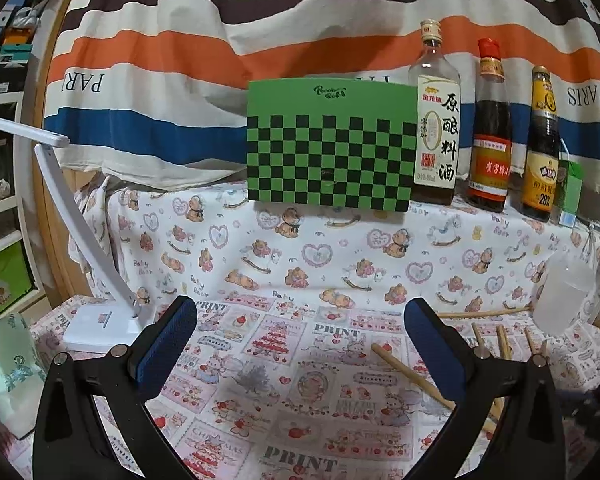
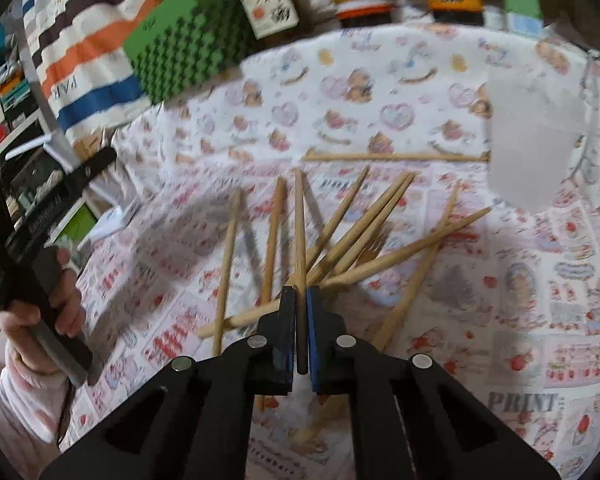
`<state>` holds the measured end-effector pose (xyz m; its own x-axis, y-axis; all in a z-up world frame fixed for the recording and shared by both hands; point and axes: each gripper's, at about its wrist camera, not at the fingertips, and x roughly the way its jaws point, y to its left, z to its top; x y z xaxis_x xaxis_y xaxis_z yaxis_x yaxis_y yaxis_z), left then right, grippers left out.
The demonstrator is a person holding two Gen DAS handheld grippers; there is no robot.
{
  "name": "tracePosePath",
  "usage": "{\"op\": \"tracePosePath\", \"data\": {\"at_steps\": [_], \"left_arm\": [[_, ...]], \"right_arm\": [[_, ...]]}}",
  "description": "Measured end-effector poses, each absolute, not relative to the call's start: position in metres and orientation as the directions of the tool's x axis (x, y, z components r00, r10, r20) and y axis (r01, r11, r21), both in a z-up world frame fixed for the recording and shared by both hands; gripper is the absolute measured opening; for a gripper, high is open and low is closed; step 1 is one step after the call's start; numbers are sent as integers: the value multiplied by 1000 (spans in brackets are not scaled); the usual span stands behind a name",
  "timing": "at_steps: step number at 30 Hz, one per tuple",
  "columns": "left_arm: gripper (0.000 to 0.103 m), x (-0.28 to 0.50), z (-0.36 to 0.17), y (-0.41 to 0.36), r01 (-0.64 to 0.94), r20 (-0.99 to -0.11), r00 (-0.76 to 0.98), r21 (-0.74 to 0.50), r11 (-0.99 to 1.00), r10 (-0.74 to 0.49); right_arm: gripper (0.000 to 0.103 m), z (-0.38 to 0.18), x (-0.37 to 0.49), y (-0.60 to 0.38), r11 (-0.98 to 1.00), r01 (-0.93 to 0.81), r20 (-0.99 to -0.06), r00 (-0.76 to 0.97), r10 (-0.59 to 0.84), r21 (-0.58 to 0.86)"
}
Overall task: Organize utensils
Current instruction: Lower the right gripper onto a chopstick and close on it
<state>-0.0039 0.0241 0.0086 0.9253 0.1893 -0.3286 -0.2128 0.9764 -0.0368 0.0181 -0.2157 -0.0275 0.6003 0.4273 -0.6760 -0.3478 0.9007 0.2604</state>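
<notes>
The striped cloth (image 1: 148, 52) behind the green checkered box (image 1: 331, 144) reads "PARIS" and "HERMES". The tablecloth (image 1: 284, 380) before that box says "PRINT" and "Baby Bear". Right of the box, a dark bottle (image 1: 541, 148) shows "28%".

Tan chopsticks (image 2: 300, 220); green-black checkered box (image 1: 331, 144); pink printed tablecloth (image 1: 284, 380); orange-blue-brown striped cloth (image 1: 220, 40)

The left black two-finger gripper (image 1: 300, 344) hangs with its blue-padded jaws spread wide and nothing between them, pointing slightly downward. In the right wrist view the left hand (image 2: 40, 304), in a pale pink fuzzy sleeve (image 2: 16, 412), wraps around that gripper's dark handle. The right black gripper (image 2: 300, 300) tilts steeply down, its jaws pressed together on one thin wooden chopstick (image 2: 299, 224).
</notes>
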Motion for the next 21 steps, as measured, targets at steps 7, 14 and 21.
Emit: {"op": "tracePosePath", "data": {"at_steps": [7, 14, 21], "left_arm": [[103, 3, 2, 20, -212, -374, 906, -1, 977, 196], [103, -2, 1, -3, -133, -388, 911, 55, 990, 143], [103, 9, 10, -26, -1, -480, 877, 27, 1000, 14]], "right_arm": [[6, 0, -1, -224, 944, -297, -534, 780, 325, 140], [6, 27, -20, -232, 965, -250, -389, 883, 262, 84], [6, 40, -26, -250, 973, -215, -315, 921, 231, 83]]}}
